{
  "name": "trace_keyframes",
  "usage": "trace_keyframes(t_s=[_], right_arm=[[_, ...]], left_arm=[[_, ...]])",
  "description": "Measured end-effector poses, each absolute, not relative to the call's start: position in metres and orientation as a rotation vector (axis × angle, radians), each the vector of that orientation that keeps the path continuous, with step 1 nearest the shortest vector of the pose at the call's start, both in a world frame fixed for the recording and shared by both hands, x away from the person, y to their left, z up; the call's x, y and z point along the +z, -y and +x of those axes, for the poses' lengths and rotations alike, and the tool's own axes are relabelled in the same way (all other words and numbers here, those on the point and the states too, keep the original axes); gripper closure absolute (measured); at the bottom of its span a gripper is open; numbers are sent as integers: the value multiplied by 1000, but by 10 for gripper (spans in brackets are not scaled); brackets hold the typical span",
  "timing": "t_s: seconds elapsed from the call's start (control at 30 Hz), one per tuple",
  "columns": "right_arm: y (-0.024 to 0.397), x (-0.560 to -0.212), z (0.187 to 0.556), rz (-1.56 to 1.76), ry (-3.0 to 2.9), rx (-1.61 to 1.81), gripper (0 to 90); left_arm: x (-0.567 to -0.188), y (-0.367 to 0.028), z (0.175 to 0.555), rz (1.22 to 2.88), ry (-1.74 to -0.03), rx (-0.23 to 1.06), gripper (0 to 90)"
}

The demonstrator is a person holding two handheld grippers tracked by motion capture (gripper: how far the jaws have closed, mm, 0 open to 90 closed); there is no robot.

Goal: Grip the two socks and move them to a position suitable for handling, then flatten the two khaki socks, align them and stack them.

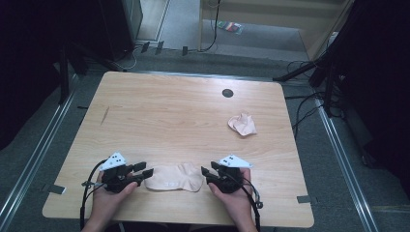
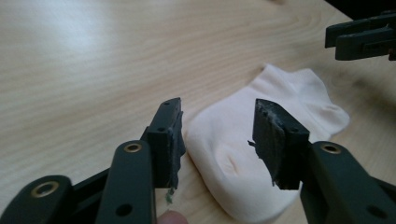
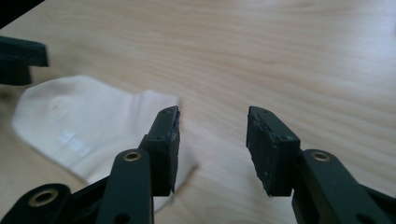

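Cream sock (image 1: pixel 174 178) lies flat between both grippers' open jaws, gripped by neither

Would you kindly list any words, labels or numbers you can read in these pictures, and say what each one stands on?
None can be read.
Flat sock: a pale printed mark, too blurred to read in the right gripper view, too small in the high view.
Colourful packet on the floor beyond the table: too small to read.
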State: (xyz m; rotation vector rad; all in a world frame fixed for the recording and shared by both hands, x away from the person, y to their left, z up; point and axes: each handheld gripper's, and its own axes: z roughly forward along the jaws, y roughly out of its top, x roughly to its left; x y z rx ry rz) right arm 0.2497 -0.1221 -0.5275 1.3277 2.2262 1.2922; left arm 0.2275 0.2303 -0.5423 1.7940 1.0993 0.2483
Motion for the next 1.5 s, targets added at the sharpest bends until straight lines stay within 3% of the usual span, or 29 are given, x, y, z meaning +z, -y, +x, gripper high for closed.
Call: trace_keyframes(t_s=[0.23,0.47,0.63,0.9,1.1,1.2,1.33,1.5], right_arm=[[154,-522,266,1390,-2048,1261,513],[169,-512,304,1364,-1959,1107,446],[175,-509,346,1441,-1922,957,288],[175,-510,393,1556,-1909,928,178],[169,-526,412,1574,-1939,882,161],[165,-534,415,1567,-1928,850,220],[164,-542,415,1589,-1877,808,366],[170,-544,412,1596,-1814,788,762]], left_arm=[[-543,-246,242,1701,-1134,367,377],[-548,-264,259,1610,-1217,409,375],[-551,-263,259,1614,-1221,409,373],[-551,-262,259,1616,-1224,405,351],[-552,-263,260,1616,-1236,414,310],[-552,-262,260,1616,-1240,411,313],[-552,-262,260,1617,-1239,407,316],[-552,-262,260,1618,-1244,405,321]])
